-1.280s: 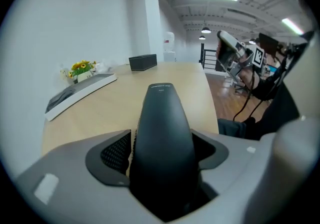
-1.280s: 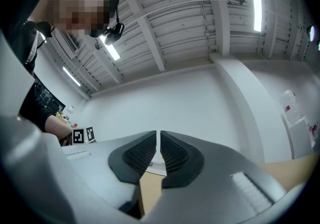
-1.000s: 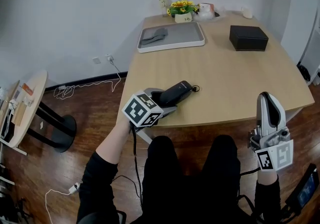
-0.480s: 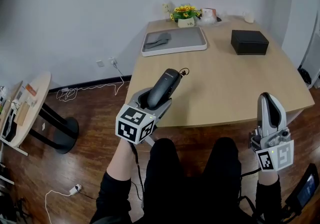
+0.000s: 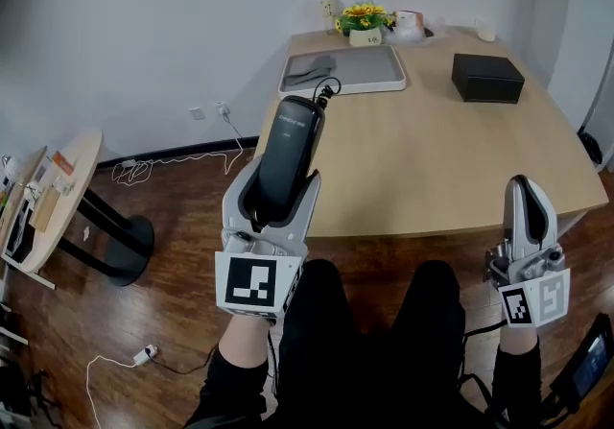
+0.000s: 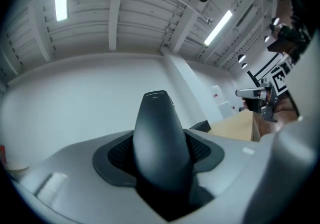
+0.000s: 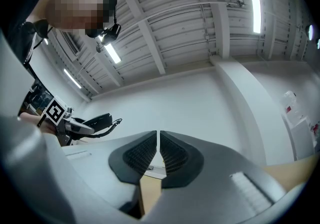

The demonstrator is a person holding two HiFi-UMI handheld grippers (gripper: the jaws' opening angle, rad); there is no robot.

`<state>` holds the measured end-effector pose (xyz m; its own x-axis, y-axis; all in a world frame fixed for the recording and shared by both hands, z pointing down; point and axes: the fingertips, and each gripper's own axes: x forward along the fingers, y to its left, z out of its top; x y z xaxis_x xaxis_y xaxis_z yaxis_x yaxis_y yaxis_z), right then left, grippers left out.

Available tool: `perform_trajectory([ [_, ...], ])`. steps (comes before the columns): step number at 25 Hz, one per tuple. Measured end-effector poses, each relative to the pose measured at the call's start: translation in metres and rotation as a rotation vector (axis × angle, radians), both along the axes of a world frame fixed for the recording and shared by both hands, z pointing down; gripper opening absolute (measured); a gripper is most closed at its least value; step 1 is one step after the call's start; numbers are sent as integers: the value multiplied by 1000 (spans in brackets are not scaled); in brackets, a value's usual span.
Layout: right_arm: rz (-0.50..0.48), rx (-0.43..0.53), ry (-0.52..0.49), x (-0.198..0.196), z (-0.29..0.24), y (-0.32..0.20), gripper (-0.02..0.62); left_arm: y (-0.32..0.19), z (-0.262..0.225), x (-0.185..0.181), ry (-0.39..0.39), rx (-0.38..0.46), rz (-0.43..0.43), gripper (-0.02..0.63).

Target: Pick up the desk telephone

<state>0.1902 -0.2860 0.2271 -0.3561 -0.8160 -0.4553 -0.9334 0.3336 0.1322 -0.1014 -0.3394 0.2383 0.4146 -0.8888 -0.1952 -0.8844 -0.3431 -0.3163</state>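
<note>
A black telephone handset (image 5: 288, 151) stands nearly upright in front of the wooden desk (image 5: 432, 158), lifted off it. My left gripper (image 5: 280, 182) is shut on its lower half, pads pressing both sides. The coiled cord (image 5: 327, 89) curls from its top end. The left gripper view shows the handset (image 6: 160, 143) filling the space between the jaws, pointing toward the ceiling. My right gripper (image 5: 526, 216) hangs over the person's right knee, off the desk's near edge, shut with nothing in it; its pads (image 7: 170, 155) stand almost together. From the right gripper view the held handset (image 7: 97, 123) appears at the far left.
On the desk's far half sit a grey tray (image 5: 345, 89) with a grey cloth, a black box (image 5: 487, 78) and a pot of yellow flowers (image 5: 363, 19). A round side table (image 5: 58, 197) stands at left. Cables lie on the wooden floor.
My left gripper has risen from the desk's near-left corner with the handset, tipping it from lying almost flat to nearly upright and drawing it nearer the person. The right gripper stayed put.
</note>
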Motion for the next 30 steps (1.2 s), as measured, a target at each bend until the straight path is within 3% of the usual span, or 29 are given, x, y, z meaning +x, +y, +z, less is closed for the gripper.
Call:
perform_trajectory([
  [7, 4, 11, 2, 1, -3, 2, 20, 12, -17, 2, 35, 96, -29, 261],
  [11, 11, 21, -1, 3, -6, 4, 12, 18, -23, 3, 17, 134, -48, 261],
  [30, 22, 41, 11, 4, -8, 8, 0, 22, -24, 1, -13, 145, -79, 261],
])
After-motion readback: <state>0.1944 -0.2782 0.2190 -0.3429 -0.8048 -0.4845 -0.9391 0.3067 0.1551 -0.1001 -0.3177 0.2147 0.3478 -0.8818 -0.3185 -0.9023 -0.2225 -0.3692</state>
